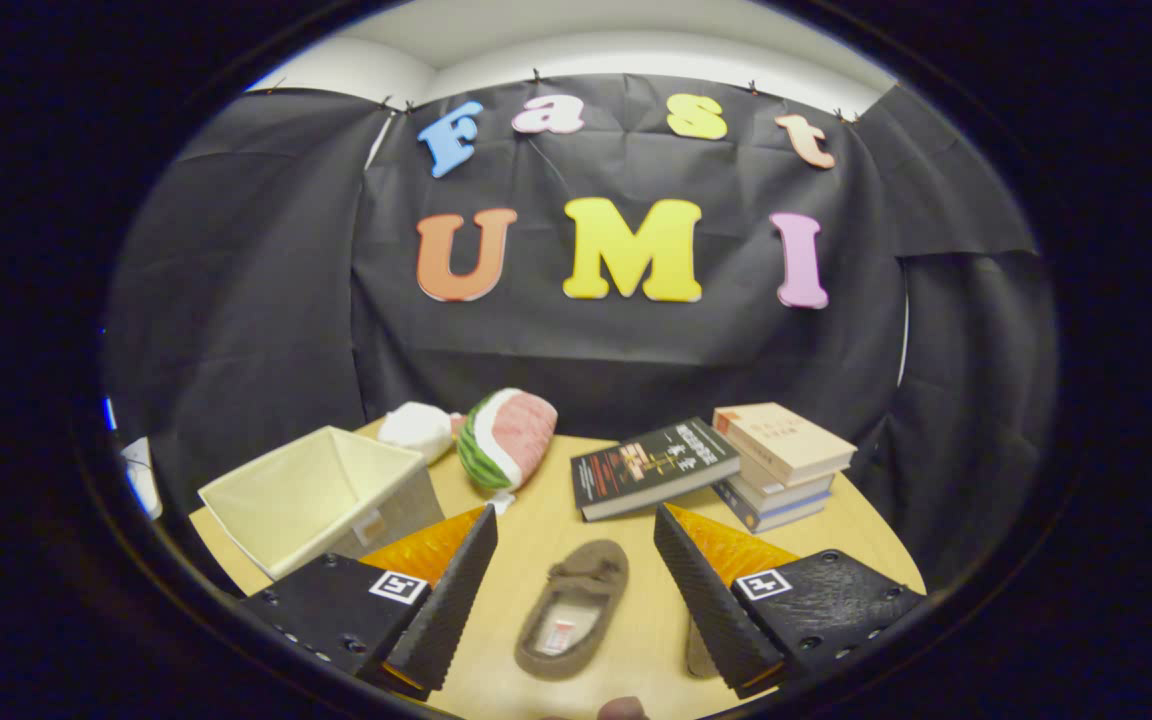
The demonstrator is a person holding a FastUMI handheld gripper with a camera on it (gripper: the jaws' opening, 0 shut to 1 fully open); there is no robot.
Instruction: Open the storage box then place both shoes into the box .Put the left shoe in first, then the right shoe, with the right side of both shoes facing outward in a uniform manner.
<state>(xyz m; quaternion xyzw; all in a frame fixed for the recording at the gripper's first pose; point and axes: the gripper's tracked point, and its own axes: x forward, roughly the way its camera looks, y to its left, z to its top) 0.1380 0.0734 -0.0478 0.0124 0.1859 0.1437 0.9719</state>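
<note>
The fingers [572,590] stand wide and hold nothing, hovering over the brown shoe [572,610] on the tabletop [536,520] between them – probably lining up a grasp – while the open storage box [321,495] waits beyond the left finger.

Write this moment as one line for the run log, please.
gripper: open, over table | brown slipper: between fingers, untouched | second shoe: partly hidden by finger | cream fabric storage box: open, empty | phase: before first pick
</note>
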